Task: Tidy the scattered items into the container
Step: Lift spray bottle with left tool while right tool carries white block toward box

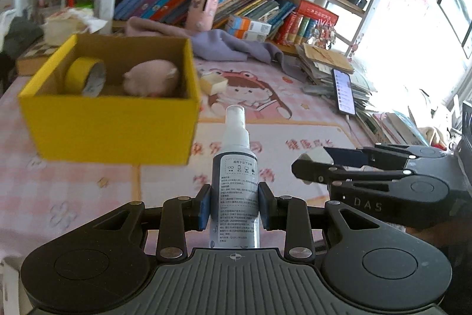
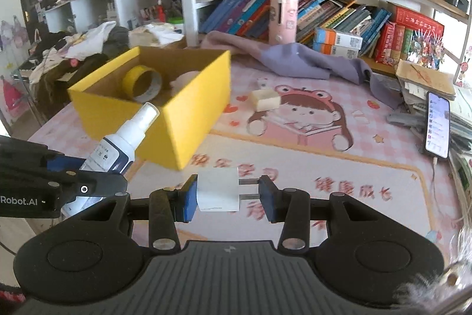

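A yellow cardboard box (image 1: 118,132) stands on the pink desk mat; it also shows in the right wrist view (image 2: 203,96). Inside lie a yellow tape roll (image 1: 85,76) and a pink plush toy (image 1: 153,78). My left gripper (image 1: 235,204) is shut on a white spray bottle (image 1: 235,167), held upright in front of the box. My right gripper (image 2: 227,194) is shut on a white plug adapter (image 2: 218,194), its prongs toward the right pad, above the mat. The bottle (image 2: 124,138) and left gripper show at the left of the right wrist view. A cream eraser block (image 2: 265,99) lies beyond the box.
A purple cloth (image 2: 295,58) lies at the back under bookshelves full of books. A pink holder (image 2: 283,19) stands behind it. A lit phone (image 2: 438,126) leans on a paper stack at the right. Clothes are piled at the far left (image 2: 73,55).
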Tool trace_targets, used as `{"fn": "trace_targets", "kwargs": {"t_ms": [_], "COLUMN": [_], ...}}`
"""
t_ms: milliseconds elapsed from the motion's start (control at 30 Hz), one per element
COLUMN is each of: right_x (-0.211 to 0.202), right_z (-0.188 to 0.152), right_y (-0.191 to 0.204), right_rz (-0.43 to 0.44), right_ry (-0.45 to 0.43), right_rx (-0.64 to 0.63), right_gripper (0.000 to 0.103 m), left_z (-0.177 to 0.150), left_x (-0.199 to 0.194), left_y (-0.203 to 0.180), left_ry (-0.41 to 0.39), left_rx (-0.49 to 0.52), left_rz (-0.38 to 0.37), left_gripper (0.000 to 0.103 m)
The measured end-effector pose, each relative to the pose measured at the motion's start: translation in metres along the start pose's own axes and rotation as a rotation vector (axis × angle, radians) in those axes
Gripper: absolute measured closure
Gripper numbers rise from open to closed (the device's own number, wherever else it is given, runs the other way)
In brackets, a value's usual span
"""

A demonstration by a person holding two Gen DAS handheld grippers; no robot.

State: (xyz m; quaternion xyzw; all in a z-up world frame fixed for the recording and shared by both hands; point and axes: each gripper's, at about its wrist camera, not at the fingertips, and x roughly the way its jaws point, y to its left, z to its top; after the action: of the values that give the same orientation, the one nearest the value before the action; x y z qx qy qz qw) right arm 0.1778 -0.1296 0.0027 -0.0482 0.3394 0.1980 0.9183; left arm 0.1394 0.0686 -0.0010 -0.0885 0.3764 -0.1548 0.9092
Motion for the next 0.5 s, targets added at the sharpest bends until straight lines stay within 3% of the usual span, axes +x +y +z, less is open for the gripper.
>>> {"fn": "trace_targets", "kwargs": {"t_ms": [200, 500], "right_x": [-0.012, -0.018], "right_z": [-0.017, -0.023], "right_y": [0.046, 0.081], "right_rz": [0.04, 0.073], "right_ry": [0.013, 0.029], "right_rx": [-0.02, -0.016], "right_gripper": [0.062, 0.062], "left_z": [-0.02, -0.037], "left_x": [-0.03, -0.057], "left_y": [0.019, 0.037], "left_ry": [-0.003, -0.013], "left_rx": [-0.006, -0.023], "left_rz": [0.016, 0.038], "left_gripper": [0.072, 0.072]}}
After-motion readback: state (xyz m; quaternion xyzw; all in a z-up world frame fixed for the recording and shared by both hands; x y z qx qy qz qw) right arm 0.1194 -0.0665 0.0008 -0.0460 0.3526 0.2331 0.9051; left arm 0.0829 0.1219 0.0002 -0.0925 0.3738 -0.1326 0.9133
